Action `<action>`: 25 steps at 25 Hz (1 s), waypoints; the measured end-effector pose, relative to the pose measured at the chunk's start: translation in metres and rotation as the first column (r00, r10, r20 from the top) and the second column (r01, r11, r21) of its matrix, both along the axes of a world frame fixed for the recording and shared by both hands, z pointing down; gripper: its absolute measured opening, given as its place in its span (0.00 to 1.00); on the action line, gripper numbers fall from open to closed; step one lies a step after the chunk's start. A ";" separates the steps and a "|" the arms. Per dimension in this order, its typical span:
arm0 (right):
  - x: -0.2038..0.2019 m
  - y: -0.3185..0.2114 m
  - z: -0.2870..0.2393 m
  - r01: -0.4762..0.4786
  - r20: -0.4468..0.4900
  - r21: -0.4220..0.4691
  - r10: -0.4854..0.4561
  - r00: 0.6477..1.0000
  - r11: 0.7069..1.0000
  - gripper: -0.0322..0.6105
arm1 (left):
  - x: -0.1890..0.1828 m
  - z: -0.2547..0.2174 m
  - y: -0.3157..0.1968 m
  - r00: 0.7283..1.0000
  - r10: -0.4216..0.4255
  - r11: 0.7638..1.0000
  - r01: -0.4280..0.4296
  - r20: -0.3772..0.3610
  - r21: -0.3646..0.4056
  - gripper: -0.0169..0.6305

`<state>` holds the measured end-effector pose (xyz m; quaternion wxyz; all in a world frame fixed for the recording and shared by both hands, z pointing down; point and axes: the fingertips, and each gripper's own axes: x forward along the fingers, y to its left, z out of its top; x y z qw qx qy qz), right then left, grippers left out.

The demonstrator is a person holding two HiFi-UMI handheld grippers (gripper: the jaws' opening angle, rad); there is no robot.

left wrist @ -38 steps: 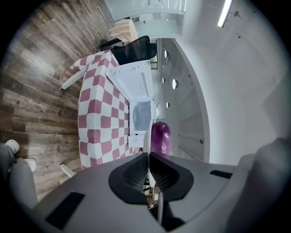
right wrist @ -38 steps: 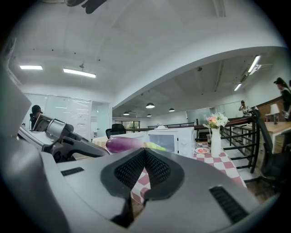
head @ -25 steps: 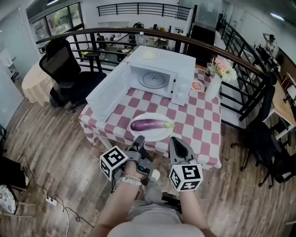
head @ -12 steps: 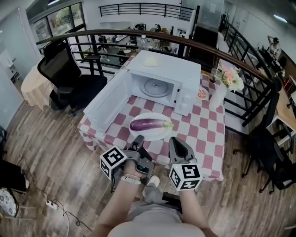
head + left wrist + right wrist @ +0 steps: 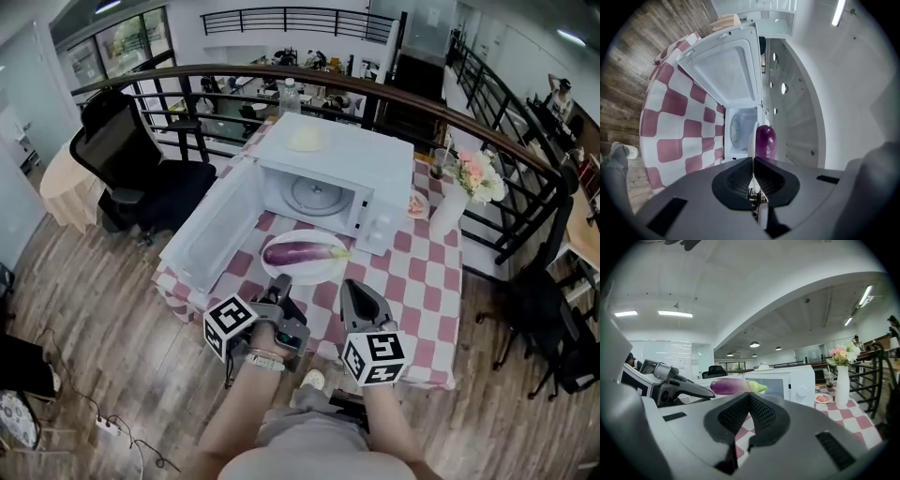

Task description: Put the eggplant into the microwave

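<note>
Two claws hover side by side at the near edge of the checkered tabletop (image 5: 422, 281), the left claw (image 5: 280, 281) and the right claw (image 5: 351, 285), each with its jaws pressed together and nothing between them. Just beyond them the purple eggplant (image 5: 300, 252) lies lengthwise on a white plate (image 5: 323, 274), green stem to the right. Behind the plate stands the white microwave (image 5: 342, 150), its door (image 5: 211, 230) swung wide to the left, the glass turntable showing inside

No text, brand or number can be read; any print on the control panel (image 5: 379, 225) of the white box-shaped microwave (image 5: 342, 155) is probably too small to tell.
</note>
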<state>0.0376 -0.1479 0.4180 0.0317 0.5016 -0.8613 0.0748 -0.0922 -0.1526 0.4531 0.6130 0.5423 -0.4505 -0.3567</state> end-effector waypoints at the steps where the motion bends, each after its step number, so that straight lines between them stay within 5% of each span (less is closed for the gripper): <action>1: 0.000 -0.005 0.001 0.000 0.000 -0.003 0.000 1.000 1.000 0.09 | -0.001 0.001 -0.006 1.000 -0.001 1.000 0.001 0.001 -0.002 0.05; 25: 0.002 -0.114 0.021 0.001 0.022 -0.083 0.001 1.000 0.997 0.09 | -0.005 0.045 -0.134 0.999 0.020 0.998 -0.018 0.028 -0.058 0.05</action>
